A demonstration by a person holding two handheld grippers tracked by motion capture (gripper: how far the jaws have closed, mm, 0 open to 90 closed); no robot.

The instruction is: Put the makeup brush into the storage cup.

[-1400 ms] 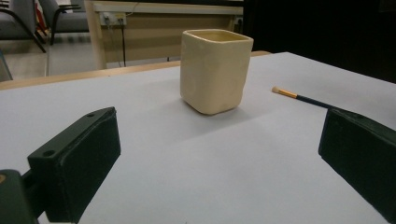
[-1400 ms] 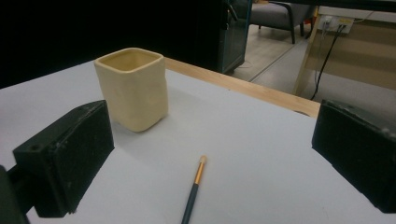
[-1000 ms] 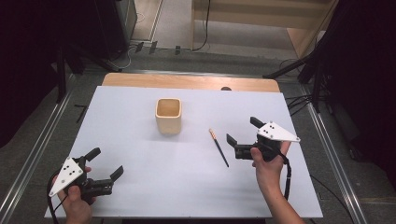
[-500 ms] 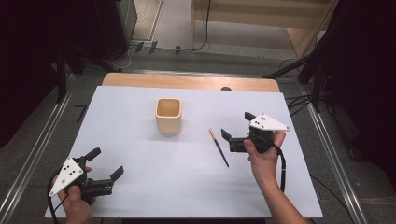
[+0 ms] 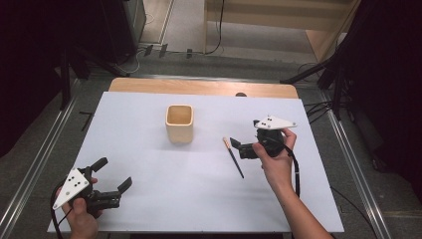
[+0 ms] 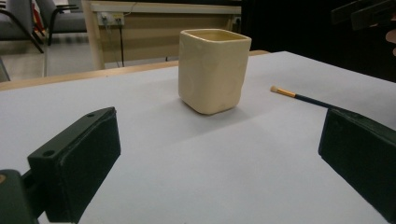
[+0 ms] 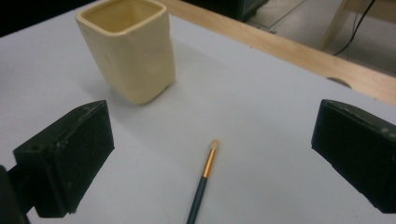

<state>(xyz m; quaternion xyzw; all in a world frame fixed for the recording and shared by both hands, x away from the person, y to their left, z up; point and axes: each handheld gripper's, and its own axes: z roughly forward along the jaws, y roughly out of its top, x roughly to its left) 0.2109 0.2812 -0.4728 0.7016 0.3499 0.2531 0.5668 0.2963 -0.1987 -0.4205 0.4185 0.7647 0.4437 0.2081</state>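
Your right gripper point(image 5: 238, 146): jaws wide apart, just beside the brush point(image 5: 233, 157) | brush: flat on the desk point(image 5: 139, 109), right of centre | cup point(image 5: 179, 123): upright, toward the far edge | your left gripper point(image 5: 115, 178): jaws apart, near-left corner

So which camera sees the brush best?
The right gripper view: the brush lies close and sharp between its open jaws. The high view shows its whole length, but small. The left gripper view catches its tip end far off.

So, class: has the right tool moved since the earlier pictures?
Yes. In the high view the right tool has shifted left and toward the far edge of the table, closing on the paintbrush, which lies where it did, as does the cup.
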